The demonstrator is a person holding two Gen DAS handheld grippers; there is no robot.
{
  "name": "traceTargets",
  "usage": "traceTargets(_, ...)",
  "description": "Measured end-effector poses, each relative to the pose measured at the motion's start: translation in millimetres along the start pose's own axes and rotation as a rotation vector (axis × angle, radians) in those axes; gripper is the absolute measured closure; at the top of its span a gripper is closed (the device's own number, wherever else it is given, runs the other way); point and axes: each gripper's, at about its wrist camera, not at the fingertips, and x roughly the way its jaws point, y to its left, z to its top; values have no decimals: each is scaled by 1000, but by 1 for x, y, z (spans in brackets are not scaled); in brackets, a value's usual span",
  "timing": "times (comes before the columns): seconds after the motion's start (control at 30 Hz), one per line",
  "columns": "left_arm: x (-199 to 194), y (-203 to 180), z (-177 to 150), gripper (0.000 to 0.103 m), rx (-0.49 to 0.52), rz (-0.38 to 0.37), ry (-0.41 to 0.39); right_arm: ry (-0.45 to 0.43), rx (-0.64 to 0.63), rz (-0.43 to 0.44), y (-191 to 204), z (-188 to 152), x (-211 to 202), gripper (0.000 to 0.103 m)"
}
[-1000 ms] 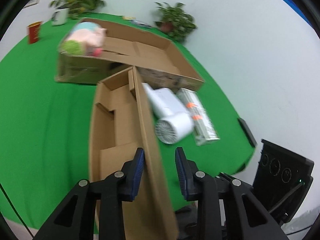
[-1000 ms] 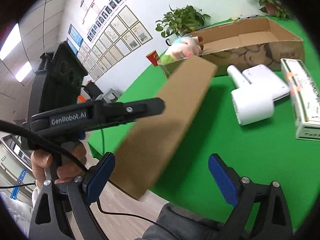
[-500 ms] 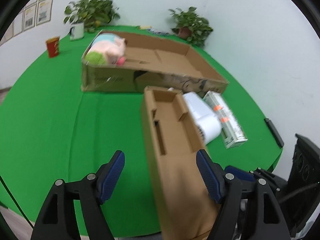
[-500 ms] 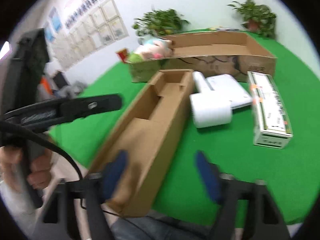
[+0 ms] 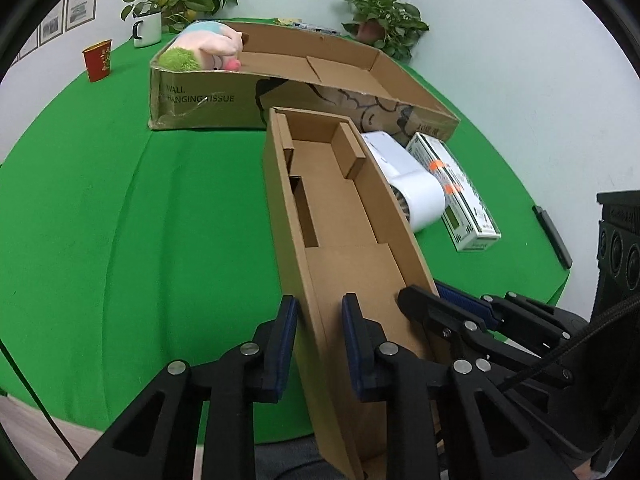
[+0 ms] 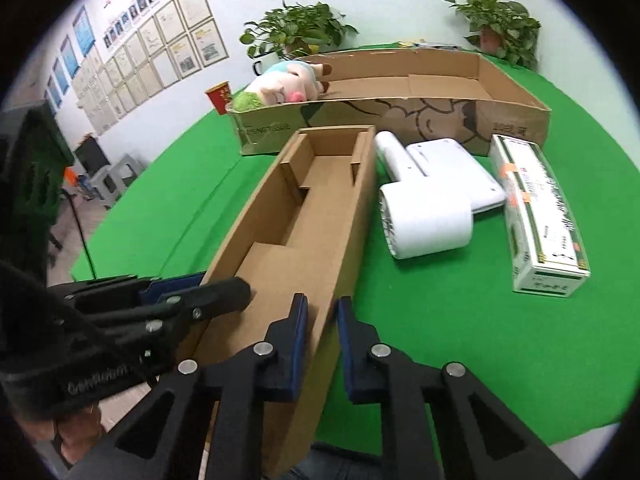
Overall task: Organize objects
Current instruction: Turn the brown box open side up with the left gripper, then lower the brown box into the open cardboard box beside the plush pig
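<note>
A: Containers on the green cloth-covered surface (image 5: 120, 208)?

B: Two. Nearest, a long narrow open-topped brown cardboard box (image 5: 340, 216), running away from the cameras toward the far side, near end past the surface's edge. Behind it, lying crosswise, a wide shallow brown cardboard tray box (image 5: 208, 98) printed "HANGING TISSUE".

A: Contents of the narrow box?

B: Only its own cardboard parts: folded divider flaps near the far end, a slotted inner wall on the left, a flat raised panel at the near end. Nothing loose visible.

A: And the tray box?

B: A pastel plush toy with a green fuzzy patch (image 5: 204, 50) at its left end, sticking up above the wall. Rest of the floor bare cardboard.

A: Outside the boxes?

B: Just right of the narrow box, a white plastic appliance with a round vented end (image 6: 428, 196), touching or nearly touching its wall. Right of that, a white-and-green rectangular carton with orange stickers (image 6: 540, 220).

A: Left gripper (image 5: 318, 336)?

B: Closing astride the narrow box's left wall, one pad outside, one inside, wall between them; a sliver of gap visible.

A: Right gripper (image 6: 322, 334)?

B: Clamped on the right wall at the near end.
</note>
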Motion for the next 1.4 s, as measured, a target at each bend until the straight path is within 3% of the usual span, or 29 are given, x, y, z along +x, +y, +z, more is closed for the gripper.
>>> traceTargets(0.37,-1,-4,-3,85,-37,9,-1,17,-13,-22,1,0,1,89)
traceTargets(0.63,-5,-11,-4,91,16,55,-22,-1,32,-27,1,-2,-2,92)
traceTargets(0.9,-36,-22,9,92,29,78,-152,-136,-10,-38,9,15,-30,92)
traceTargets(1.17,-62,-37,59,93,56,76,-297,-260,-21,-40,-2,62,-43,92)
traceTargets(1.4,-83,-53,132,93,111,77,-403,-370,-60,-59,-10,123,-54,92)
